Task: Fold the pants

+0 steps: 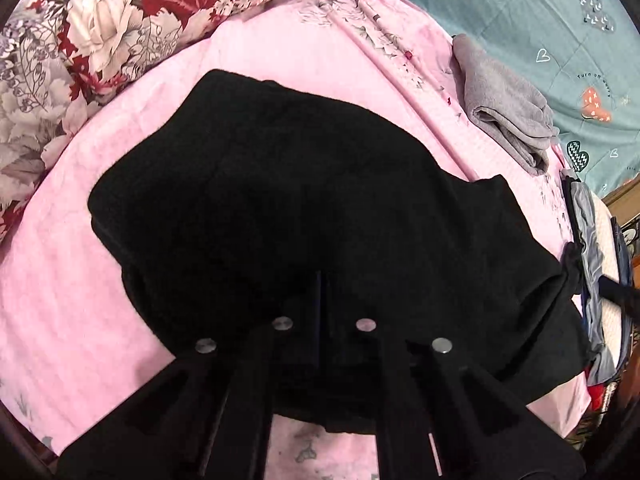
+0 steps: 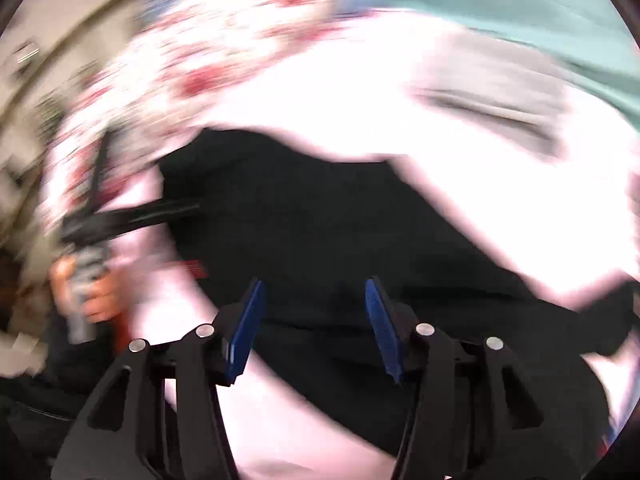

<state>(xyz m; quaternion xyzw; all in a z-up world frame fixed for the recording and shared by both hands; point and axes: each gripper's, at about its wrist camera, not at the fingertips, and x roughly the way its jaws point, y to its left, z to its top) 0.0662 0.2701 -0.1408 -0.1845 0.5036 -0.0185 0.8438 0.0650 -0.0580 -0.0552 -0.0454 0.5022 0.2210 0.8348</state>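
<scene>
Black pants (image 1: pixel 280 200) lie folded over on a pink bedsheet (image 1: pixel 72 280). In the left wrist view my left gripper (image 1: pixel 323 304) has its blue pads pressed together with black pants fabric around them; it looks shut on the near edge of the pants. In the blurred right wrist view my right gripper (image 2: pixel 316 320) is open, its blue pads (image 2: pixel 246 328) wide apart just above the pants (image 2: pixel 320 220). The left gripper (image 2: pixel 132 216) and the hand holding it show at the left of that view.
A floral quilt (image 1: pixel 80 52) is bunched at the far left. A folded grey garment (image 1: pixel 504 104) lies at the right on the sheet. A teal patterned blanket (image 1: pixel 560 40) is beyond it. More clothes (image 1: pixel 592 260) pile at the right bed edge.
</scene>
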